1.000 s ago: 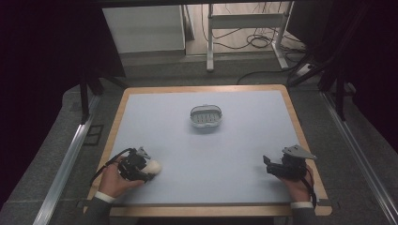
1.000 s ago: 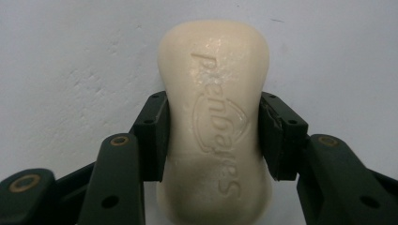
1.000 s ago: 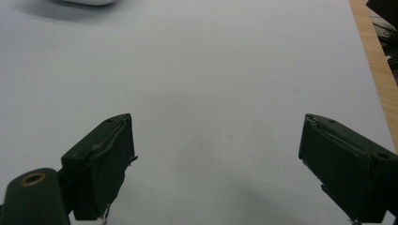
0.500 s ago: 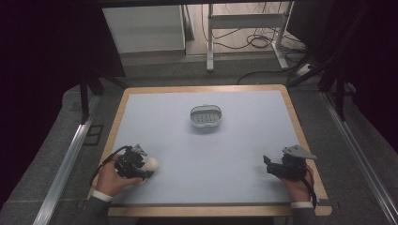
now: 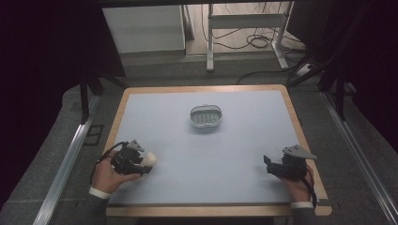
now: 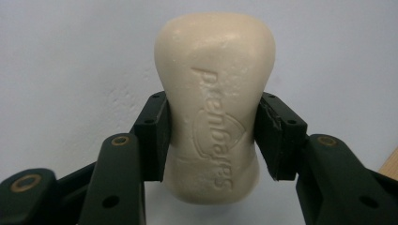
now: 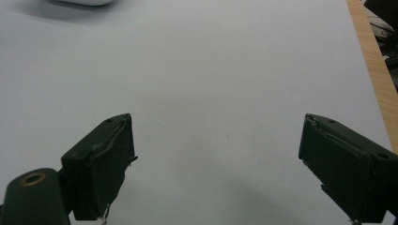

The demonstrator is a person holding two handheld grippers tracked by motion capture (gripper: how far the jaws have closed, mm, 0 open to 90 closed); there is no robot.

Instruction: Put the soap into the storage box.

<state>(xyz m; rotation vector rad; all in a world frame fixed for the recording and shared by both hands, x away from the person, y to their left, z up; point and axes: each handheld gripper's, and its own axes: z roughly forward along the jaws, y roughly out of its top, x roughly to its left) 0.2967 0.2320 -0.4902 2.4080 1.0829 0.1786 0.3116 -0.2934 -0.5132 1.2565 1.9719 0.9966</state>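
Left tongs (image 6: 213, 140) clamped on cream waisted soap bar (image 6: 215, 108), near front-left corner of pale blue surface (image 5: 206, 154); barely shifted over last second. Right tongs (image 7: 216, 164) wide apart, idle front-right. White slotted soap dish (image 5: 205, 116) waiting centre-back; carry next, probably.

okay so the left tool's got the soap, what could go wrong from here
1. The left tool pinches the soap bar only at its narrow waist, with both rounded ends sticking out; the smooth bar might pivot or slip free.
2. The soap dish sits far off at the table's middle, so a long carry gives more chance of a drop.
3. The right tool stands open and apart, too far to steady anything.
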